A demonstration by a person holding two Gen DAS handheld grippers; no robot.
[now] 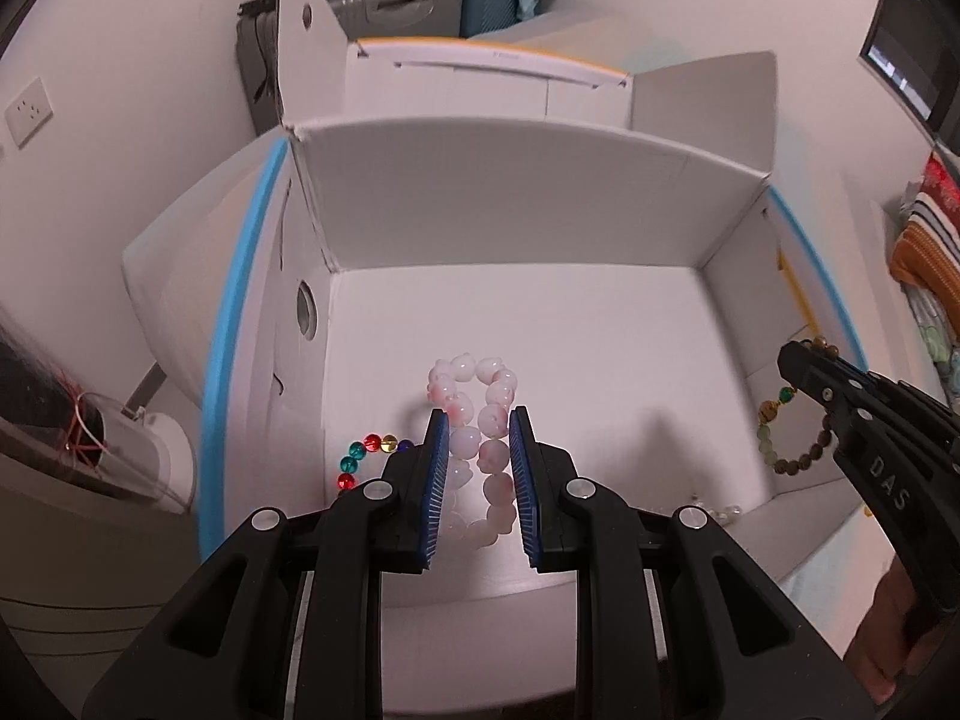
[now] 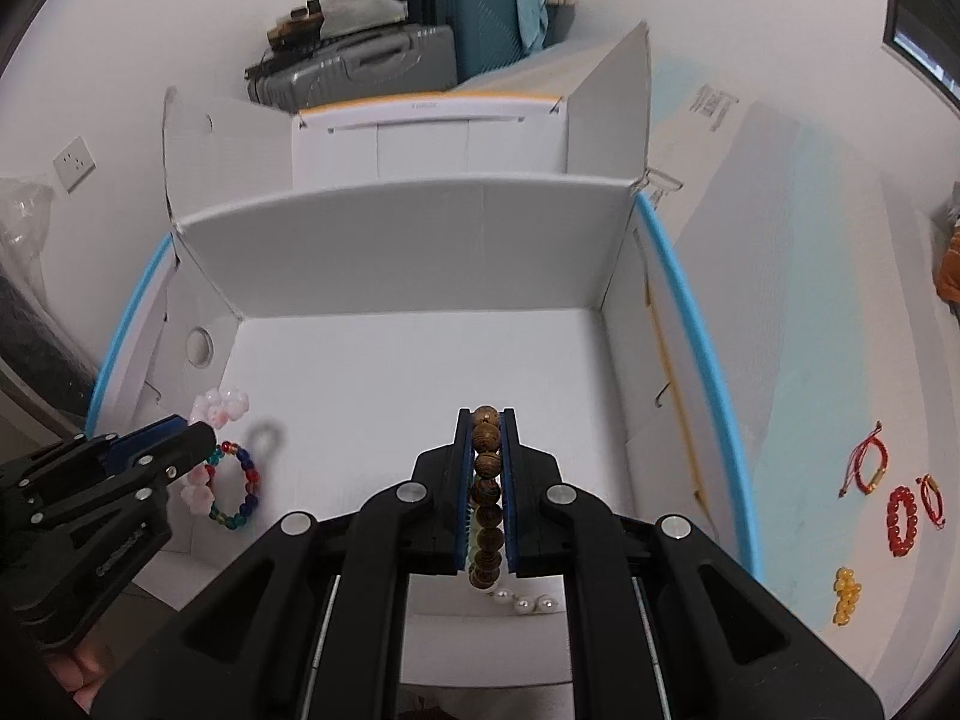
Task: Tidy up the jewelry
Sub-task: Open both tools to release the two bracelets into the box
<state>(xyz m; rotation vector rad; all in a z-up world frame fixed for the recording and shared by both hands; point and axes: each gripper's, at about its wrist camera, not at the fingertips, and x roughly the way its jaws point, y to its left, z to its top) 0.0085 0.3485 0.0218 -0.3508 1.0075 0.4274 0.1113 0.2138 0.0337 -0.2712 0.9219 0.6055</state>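
Right wrist view shows the right gripper [image 2: 485, 420] clamped on a wooden bead bracelet [image 2: 486, 483] over the white box [image 2: 420, 240], the left gripper [image 1: 478, 426] pinching a pink bracelet [image 1: 480, 414], a multicoloured bracelet [image 2: 237, 489] boxed beside its fingers, and red bracelets [image 2: 903, 519] and yellow beads [image 2: 846, 594] waiting outside, well right.

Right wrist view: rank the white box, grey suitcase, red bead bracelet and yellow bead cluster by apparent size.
1. white box
2. grey suitcase, though it stands farther away
3. red bead bracelet
4. yellow bead cluster, roughly similar
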